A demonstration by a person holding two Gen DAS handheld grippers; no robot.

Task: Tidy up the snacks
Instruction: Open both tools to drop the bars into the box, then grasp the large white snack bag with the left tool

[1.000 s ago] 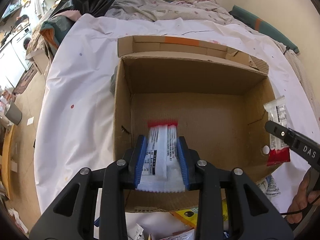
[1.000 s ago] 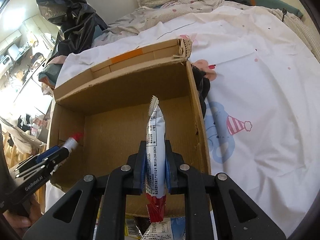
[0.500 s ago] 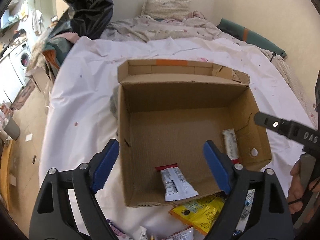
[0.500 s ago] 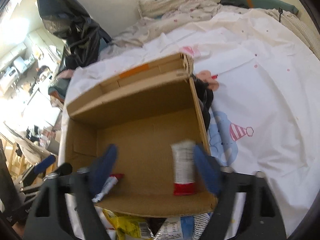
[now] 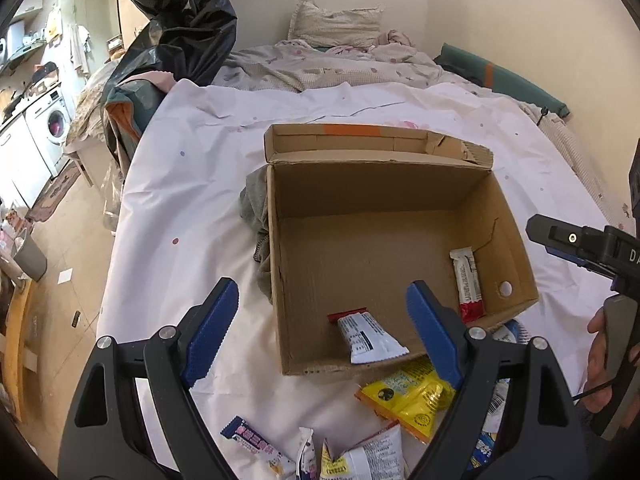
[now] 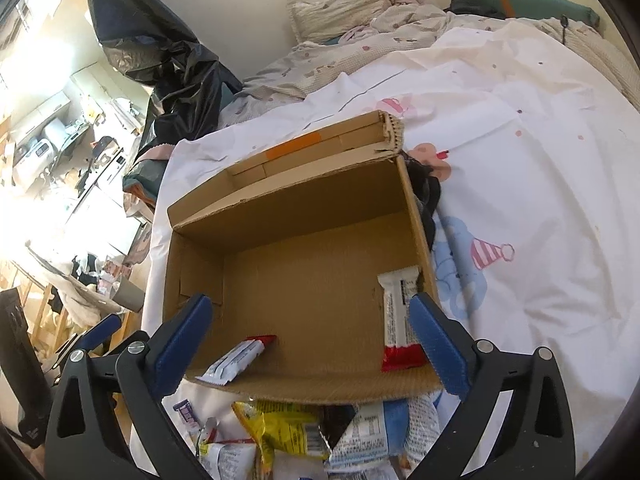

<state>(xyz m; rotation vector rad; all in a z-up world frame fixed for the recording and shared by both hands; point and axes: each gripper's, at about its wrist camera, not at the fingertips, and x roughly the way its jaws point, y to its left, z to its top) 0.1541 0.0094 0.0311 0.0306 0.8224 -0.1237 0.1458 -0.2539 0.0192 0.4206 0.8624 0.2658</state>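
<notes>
An open cardboard box [image 5: 500, 208] [image 6: 200, 264] sits on a white bedsheet. Two white-and-red snack bars lie on its floor. One [image 5: 368, 336] [image 6: 236, 362] is at the near left, the other [image 5: 466, 280] [image 6: 398, 320] against the right wall. My left gripper [image 5: 320, 292] hangs open above the box's near edge, holding nothing. My right gripper [image 6: 310, 300] is opening wide over the near edge, also with nothing between its pads. In the left wrist view the right gripper's black finger [image 5: 560, 236] shows at the right. Loose snack packets, one yellow [image 5: 408, 396] [image 6: 280, 428], lie in front of the box.
A grey cloth [image 5: 254, 208] is bunched against the box's left wall and a dark one [image 6: 428, 192] against its right. A black plastic bag [image 5: 180, 28] and a pillow [image 5: 336, 20] lie at the bed's head. The bed's left edge drops to the floor [image 5: 80, 240]. A person's hand [image 5: 600, 344] holds the right gripper.
Both grippers went from shut on a snack bar to open, and both bars now lie in the box. Both grippers have drawn back and up from the box.
</notes>
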